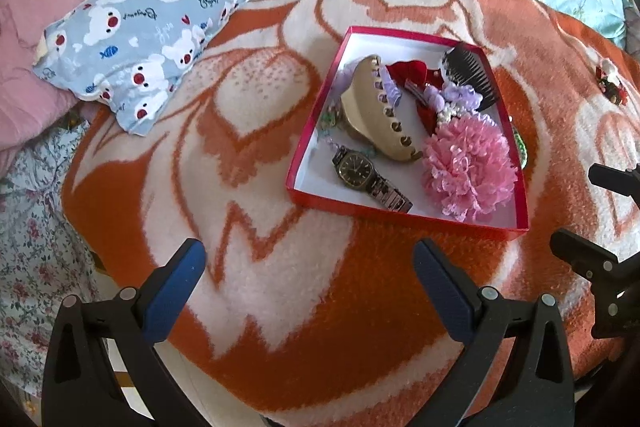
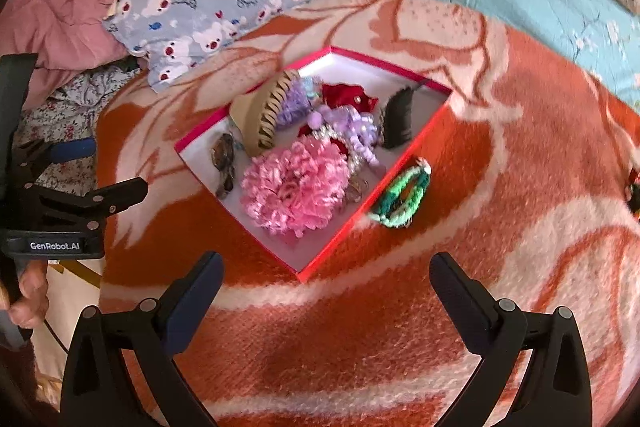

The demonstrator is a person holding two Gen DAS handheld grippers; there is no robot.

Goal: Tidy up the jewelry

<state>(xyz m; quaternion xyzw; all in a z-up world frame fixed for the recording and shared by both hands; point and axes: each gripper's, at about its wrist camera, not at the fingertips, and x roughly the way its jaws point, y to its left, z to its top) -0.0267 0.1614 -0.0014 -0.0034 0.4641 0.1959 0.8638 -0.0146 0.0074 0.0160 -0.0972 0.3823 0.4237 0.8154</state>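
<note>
hovering left gripper (image 1: 308, 267), right gripper (image 2: 326, 277), jaws spread, red box (image 1: 400, 211)

Bright soft daylight; fisheye edge warp; right wrist view motion-blurred.

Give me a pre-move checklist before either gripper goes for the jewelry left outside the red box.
1. Left gripper open, empty: ok.
2. Right gripper open, empty: ok.
3. Red box flat on the blanket, open side up: ok.
4. Green bracelet inside the box: not ok, lies outside against its wall.
5. Red ornament boxed: not ok, out on the blanket.
6. Watch inside the box: ok.
</note>
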